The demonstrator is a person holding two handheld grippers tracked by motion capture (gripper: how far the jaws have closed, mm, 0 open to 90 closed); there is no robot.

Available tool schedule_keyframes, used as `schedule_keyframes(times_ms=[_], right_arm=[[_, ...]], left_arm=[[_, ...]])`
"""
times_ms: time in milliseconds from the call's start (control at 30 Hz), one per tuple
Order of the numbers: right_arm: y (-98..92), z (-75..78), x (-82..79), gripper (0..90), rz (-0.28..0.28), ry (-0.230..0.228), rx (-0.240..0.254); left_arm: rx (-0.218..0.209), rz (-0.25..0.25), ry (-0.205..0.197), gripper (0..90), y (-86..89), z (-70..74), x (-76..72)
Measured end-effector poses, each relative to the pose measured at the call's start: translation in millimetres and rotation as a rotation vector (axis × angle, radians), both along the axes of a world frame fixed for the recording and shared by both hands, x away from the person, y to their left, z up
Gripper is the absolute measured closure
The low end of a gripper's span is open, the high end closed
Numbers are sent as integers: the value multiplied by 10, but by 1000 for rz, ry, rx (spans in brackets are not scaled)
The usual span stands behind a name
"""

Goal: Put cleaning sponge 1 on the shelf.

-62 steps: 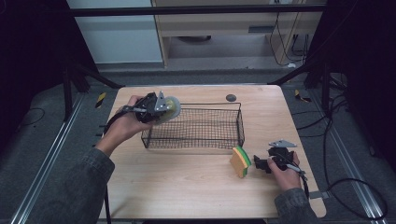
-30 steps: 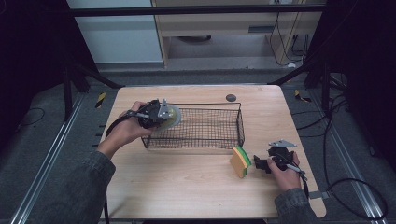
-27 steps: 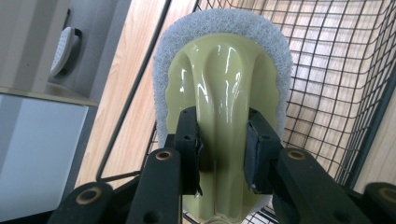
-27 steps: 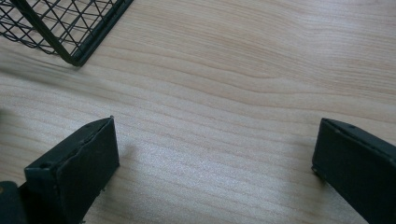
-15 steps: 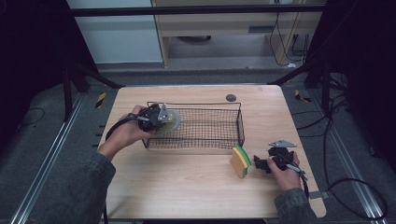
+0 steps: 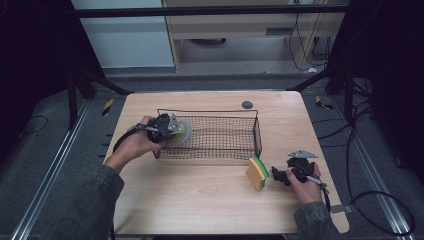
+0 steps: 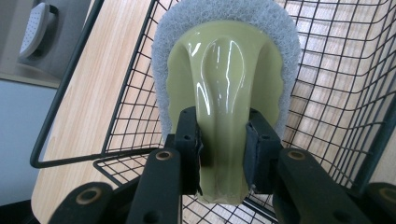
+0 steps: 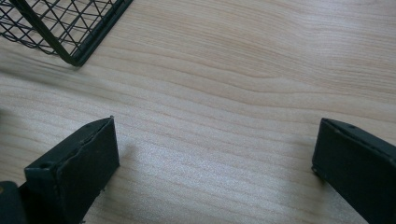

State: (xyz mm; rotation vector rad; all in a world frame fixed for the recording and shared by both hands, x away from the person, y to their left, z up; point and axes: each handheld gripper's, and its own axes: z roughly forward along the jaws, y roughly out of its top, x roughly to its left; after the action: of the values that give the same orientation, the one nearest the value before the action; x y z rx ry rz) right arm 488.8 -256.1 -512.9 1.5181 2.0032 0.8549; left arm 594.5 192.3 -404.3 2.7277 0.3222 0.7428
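Observation:
My left gripper (image 6: 171,130) (image 7: 223,137) is shut on the glossy neck of a pale green scrubber (image 6: 183,133) (image 7: 226,65) with a white fibre pad round its rim. It holds the scrubber over the left end of a black wire basket (image 6: 257,135) (image 7: 343,88), pad pointing into the basket. My right gripper (image 6: 278,176) (image 8: 215,154) rests open on the wooden table (image 6: 200,200) with bare wood between its jaws. A yellow-and-green sponge (image 6: 257,172) stands on edge just left of it. A basket corner (image 8: 70,35) shows in the right gripper view.
A small dark round disc (image 6: 247,104) lies on the table behind the basket. Cables trail from both grippers off the table's edges. Dark frame posts stand at the table's far corners.
My left gripper has carried the scrubber right and slightly nearer, from outside the basket's left end to over its left wall. The right gripper and the sponge have stayed still.

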Motion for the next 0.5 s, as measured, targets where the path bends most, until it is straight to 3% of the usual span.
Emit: schedule_keyframes(times_ms=[500], right_arm=[[0, 0, -1, 7, -1, 0, 0]], left_arm=[[1, -3, 65, 698, -113, -107, 99]])
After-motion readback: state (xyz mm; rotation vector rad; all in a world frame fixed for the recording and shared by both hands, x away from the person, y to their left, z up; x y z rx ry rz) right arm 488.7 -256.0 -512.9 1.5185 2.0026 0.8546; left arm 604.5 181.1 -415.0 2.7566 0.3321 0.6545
